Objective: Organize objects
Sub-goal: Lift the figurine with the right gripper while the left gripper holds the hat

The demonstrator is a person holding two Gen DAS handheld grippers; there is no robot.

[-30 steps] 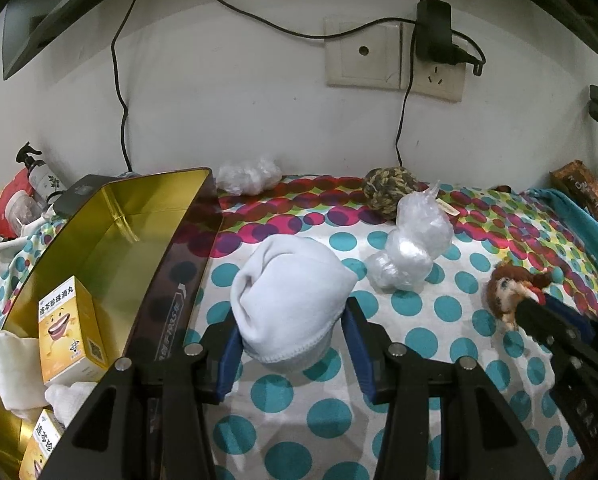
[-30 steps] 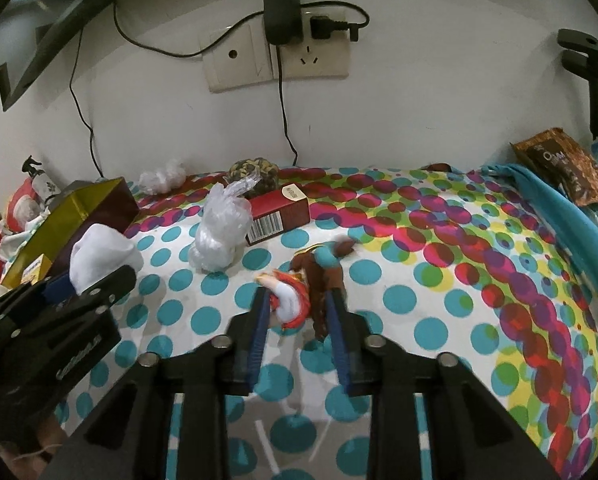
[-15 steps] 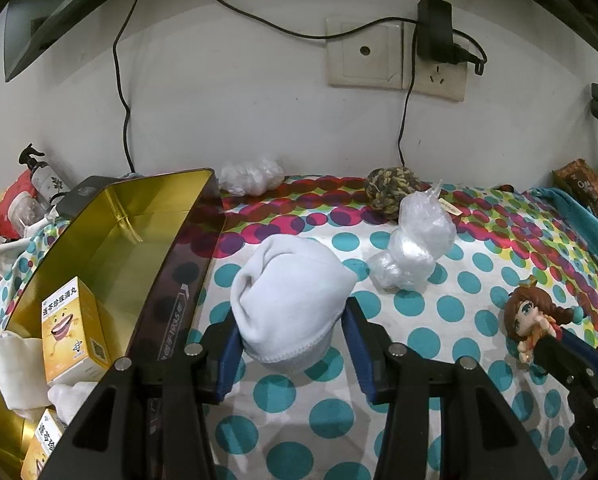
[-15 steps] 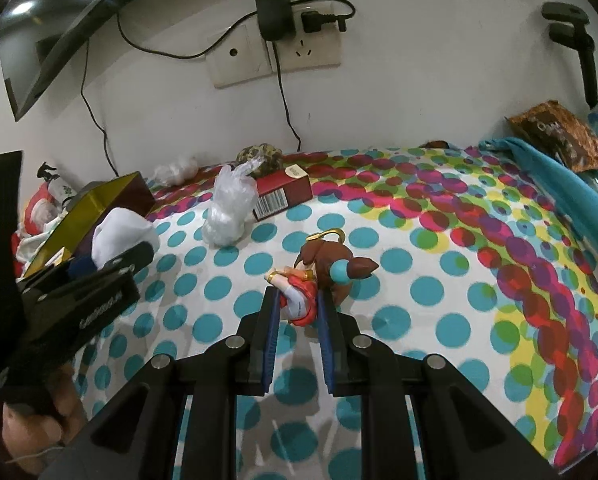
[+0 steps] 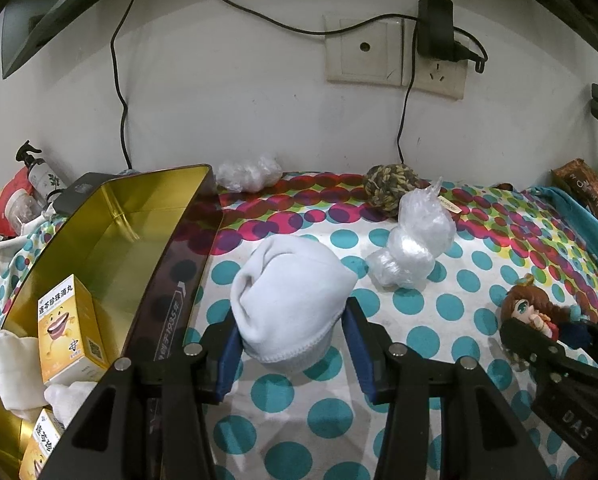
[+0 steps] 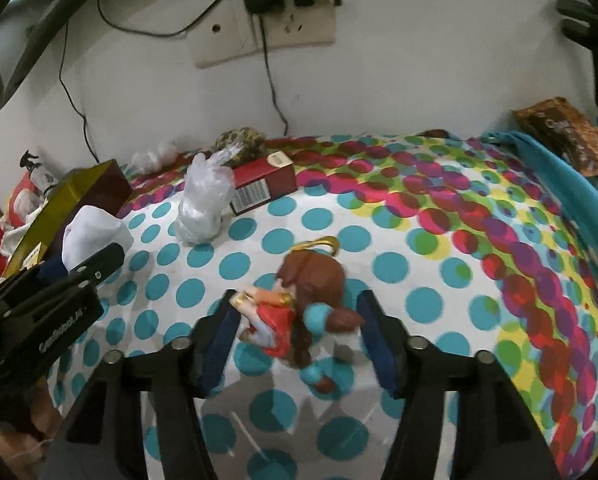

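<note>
Red-dressed doll (image 6: 295, 316) lies loose between my right gripper (image 6: 297, 332) jaws, which just opened: released, needs regrasping. Left gripper (image 5: 291, 344) clamps the white sock (image 5: 291, 300).

Before me, a polka-dot bedsheet (image 5: 479, 264) meets a scuffed white wall (image 5: 239, 92) bearing sockets (image 5: 395, 56) and dangling cables (image 5: 119, 76).
</note>
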